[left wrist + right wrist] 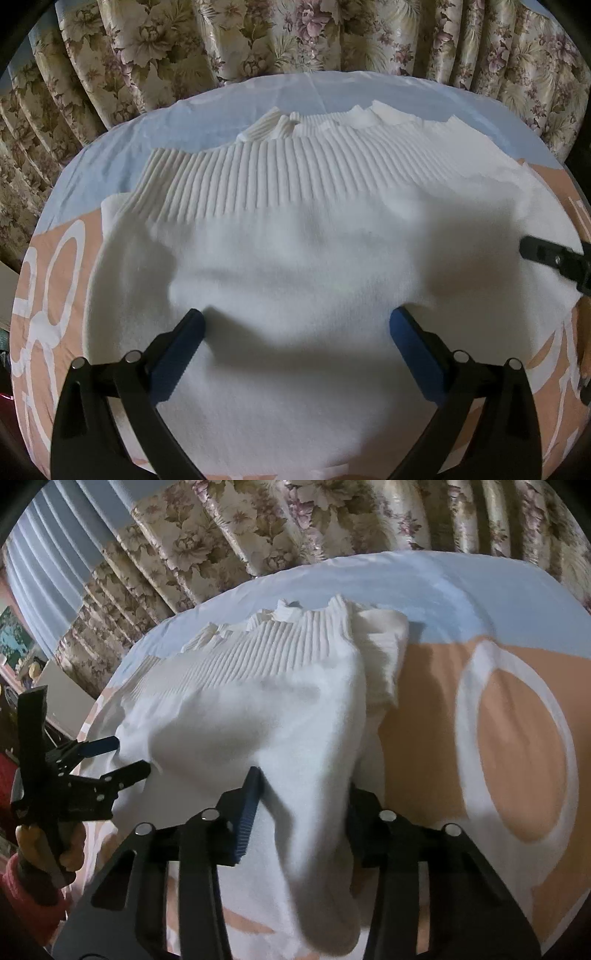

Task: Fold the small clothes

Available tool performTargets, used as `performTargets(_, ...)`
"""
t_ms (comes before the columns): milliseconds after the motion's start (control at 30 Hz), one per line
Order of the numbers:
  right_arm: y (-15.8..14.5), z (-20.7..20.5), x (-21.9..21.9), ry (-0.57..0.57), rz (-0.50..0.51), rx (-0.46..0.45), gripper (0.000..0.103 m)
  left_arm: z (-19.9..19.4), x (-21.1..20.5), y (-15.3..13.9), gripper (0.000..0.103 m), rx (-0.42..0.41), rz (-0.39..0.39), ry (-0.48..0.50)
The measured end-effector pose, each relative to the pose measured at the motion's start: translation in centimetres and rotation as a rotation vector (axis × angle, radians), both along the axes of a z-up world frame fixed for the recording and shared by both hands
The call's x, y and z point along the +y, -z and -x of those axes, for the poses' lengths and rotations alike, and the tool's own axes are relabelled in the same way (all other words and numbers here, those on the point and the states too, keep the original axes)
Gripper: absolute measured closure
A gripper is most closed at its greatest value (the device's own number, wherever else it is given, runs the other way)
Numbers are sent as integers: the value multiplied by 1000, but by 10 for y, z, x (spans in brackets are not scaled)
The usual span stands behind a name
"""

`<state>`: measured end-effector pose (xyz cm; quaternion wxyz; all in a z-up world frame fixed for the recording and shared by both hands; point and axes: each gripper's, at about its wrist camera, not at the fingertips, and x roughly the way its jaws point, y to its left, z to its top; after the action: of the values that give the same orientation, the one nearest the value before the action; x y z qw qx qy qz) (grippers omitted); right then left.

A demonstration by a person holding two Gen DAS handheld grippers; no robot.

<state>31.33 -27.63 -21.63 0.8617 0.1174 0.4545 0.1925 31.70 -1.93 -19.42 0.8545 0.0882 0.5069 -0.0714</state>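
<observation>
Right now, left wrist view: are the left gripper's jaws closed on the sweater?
No. The left gripper stands wide open, its blue pads spread apart over the flat white sweater, with no fabric pinched between them.

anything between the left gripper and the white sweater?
Nothing visible. The left gripper sits open directly over the white sweater, bare knit between its blue pads. The right gripper already has a bunched fold of the same sweater between its fingers, at the garment's other edge.
</observation>
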Motion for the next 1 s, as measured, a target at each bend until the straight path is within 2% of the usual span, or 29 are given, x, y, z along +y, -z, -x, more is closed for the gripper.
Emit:
performTargets(100, -1, -10, 6, -29, 9, 12, 63, -1, -1, 2, 2, 5, -12, 7)
performTargets(200, 0, -19, -4, -24, -55, 70, 61, 0, 0, 2, 2, 11, -9, 10)
performTargets(267, -2, -15, -6, -6, -41, 68, 49, 1, 1, 2, 2, 12, -9, 16)
performTargets(300, -2, -10, -5, 5, -11, 53, 48, 1, 0, 1, 2, 11, -10, 18)
performTargets(367, -1, -4, -7, 17, -16, 46, 48, 1, 0, 1, 2, 11, -11, 24)
performTargets(500, 3, 2, -17, 72, -94, 47, 47, 0, 0, 2, 2, 11, -15, 28)
performTargets(567, 3, -2, -16, 80, -102, 44, 46, -1, 0, 2, 2, 10, -13, 30)
performTargets(600, 2, -3, -14, 79, -102, 45, 48, -1, -1, 3, 1, 9, -12, 29)
performTargets(633, 2, -7, -13, 79, -98, 45, 59, -1, -1, 2, 1, 8, -14, 31)
performTargets(767, 1, -15, -6, 91, -77, 63, 72, 0, -1, 3, 1, 2, -15, 36)
performTargets(900, -6, -11, 6, 101, 7, 39, 76, 0, -1, 3, 1, 1, -17, 41)
performTargets(1000, -16, -4, 26, 104, 149, -3, 78, -1, -1, 4, 1, 3, -15, 47)
